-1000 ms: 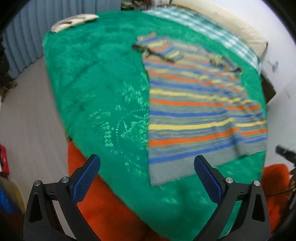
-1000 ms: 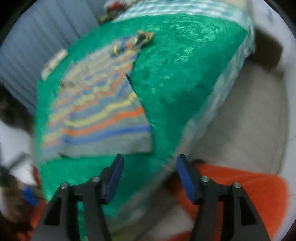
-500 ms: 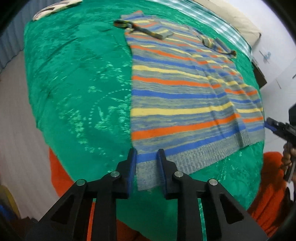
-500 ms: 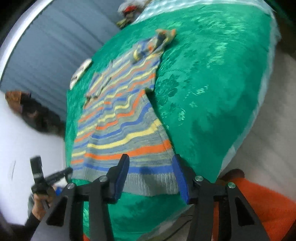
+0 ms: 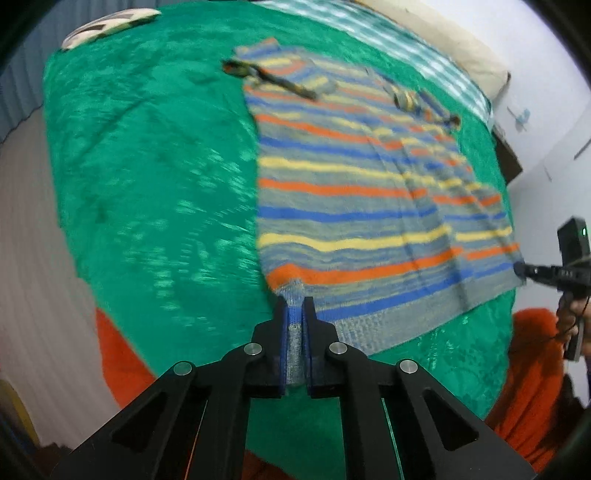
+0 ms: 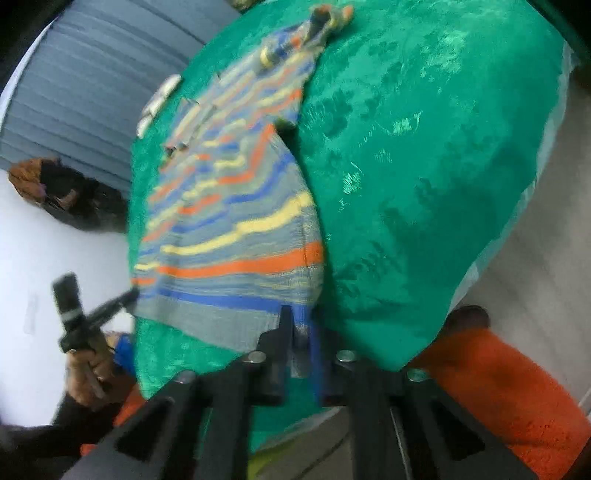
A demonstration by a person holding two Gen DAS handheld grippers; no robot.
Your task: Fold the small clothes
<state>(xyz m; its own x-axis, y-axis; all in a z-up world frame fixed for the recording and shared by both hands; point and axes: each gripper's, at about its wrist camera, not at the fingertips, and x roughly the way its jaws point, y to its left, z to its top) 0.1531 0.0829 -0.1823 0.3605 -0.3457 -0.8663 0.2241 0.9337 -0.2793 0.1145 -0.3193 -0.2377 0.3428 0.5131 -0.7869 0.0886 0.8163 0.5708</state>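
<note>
A small striped knit sweater (image 5: 354, 192) in grey, blue, orange and yellow lies flat on a green bedspread (image 5: 147, 192). My left gripper (image 5: 294, 306) is shut on the sweater's near left hem corner and has lifted it a little. In the right wrist view the sweater (image 6: 236, 229) stretches away, and my right gripper (image 6: 300, 317) is shut on its near right hem corner. The right gripper also shows at the right edge of the left wrist view (image 5: 524, 271), at the hem's far corner.
The green bedspread (image 6: 424, 166) covers the bed. An orange cover (image 5: 118, 362) hangs below its front edge (image 6: 509, 387). A patterned pillow (image 5: 107, 26) lies at the far left. A checked blanket (image 5: 402, 48) and beige headboard cushion run along the far side.
Both grippers went from open above the bed to shut on the sweater's two hem corners. The left hem corner has risen off the bedspread.
</note>
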